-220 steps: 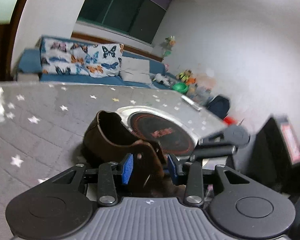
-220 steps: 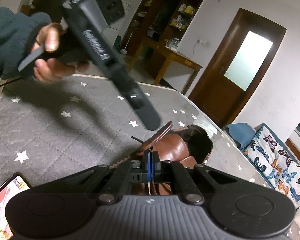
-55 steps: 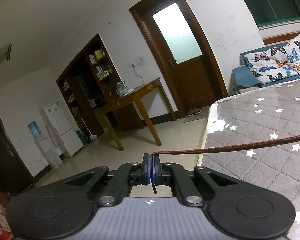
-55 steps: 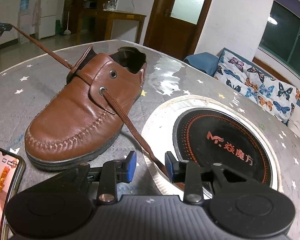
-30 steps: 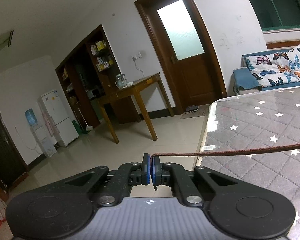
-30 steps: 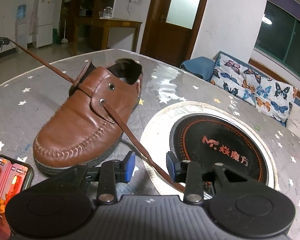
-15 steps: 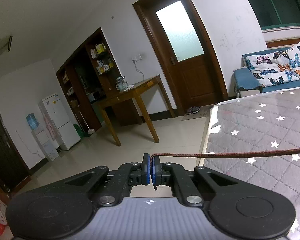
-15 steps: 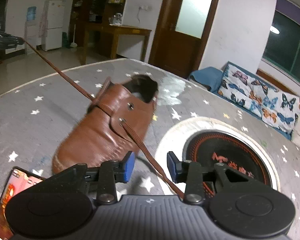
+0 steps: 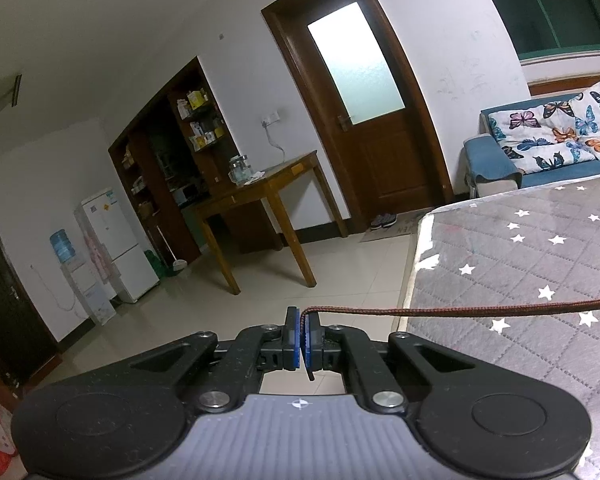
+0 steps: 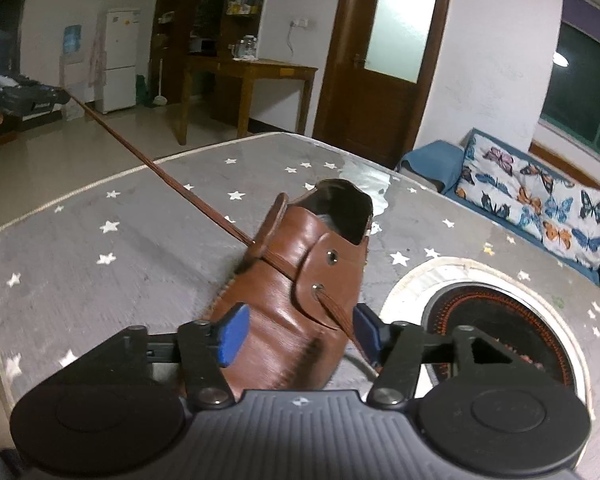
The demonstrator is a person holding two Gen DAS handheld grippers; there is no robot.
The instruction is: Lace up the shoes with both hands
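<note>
Left wrist view: the left gripper [image 9: 302,338] has its jaws closed on the brown lace [image 9: 460,311] near its tip, a short end poking out below the pads. The lace runs taut to the right over the star-quilted bench [image 9: 540,264]. One lace shows here; the shoe lies outside this view.

Right wrist view: one brown leather shoe [image 10: 300,292] sits on the bench [image 10: 100,264], just ahead of the right gripper [image 10: 298,332], whose jaws stand wide apart and hold nothing, straddling the toe. One lace [image 10: 160,172] crosses the tongue through the lower pair of eyelets; one end stretches left, up to the left gripper [image 10: 40,98], the other [image 10: 336,312] drops slack from the near eyelet beside the right pad. One upper eyelet [image 10: 332,257] on the near flap shows bare. The lace looks soft, thin and light, likely best pinched close to its stiff tip; the shoe seems light enough to slide when the lace is pulled
</note>
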